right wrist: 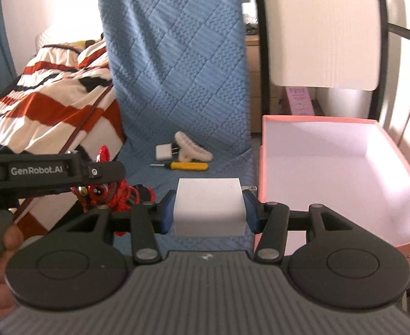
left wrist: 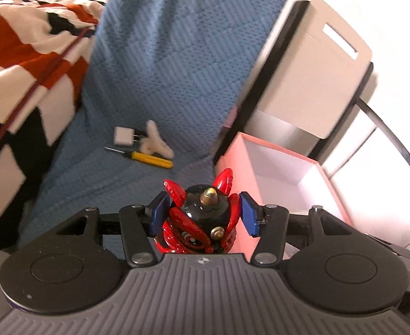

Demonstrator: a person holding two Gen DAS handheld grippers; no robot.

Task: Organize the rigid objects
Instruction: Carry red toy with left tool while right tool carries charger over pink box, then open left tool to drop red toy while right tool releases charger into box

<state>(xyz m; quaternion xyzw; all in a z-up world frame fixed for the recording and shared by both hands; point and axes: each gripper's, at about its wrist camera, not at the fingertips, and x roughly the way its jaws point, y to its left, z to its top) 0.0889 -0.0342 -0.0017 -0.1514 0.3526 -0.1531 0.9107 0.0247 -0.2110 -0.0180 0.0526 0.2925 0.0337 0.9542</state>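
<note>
We're holding a red-and-black toy point(left wrist: 202, 220) clamped in the left gripper point(left wrist: 203, 213) and a white block point(right wrist: 209, 208) clamped in the right gripper point(right wrist: 209, 209), both up off the blue quilted cover point(right wrist: 177, 69), approx. level w/ the pink box point(right wrist: 344, 173) at right. Next we're prob. swinging both over its rim and dropping them in. A yellow screwdriver point(right wrist: 188, 165), plug point(right wrist: 163, 151) & fuzzy clip point(right wrist: 193, 148) are waiting on the cover, striped bedding point(right wrist: 51, 97) beside it.

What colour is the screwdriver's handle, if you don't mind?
Yellow; the screwdriver shows best in the right wrist view.
</note>
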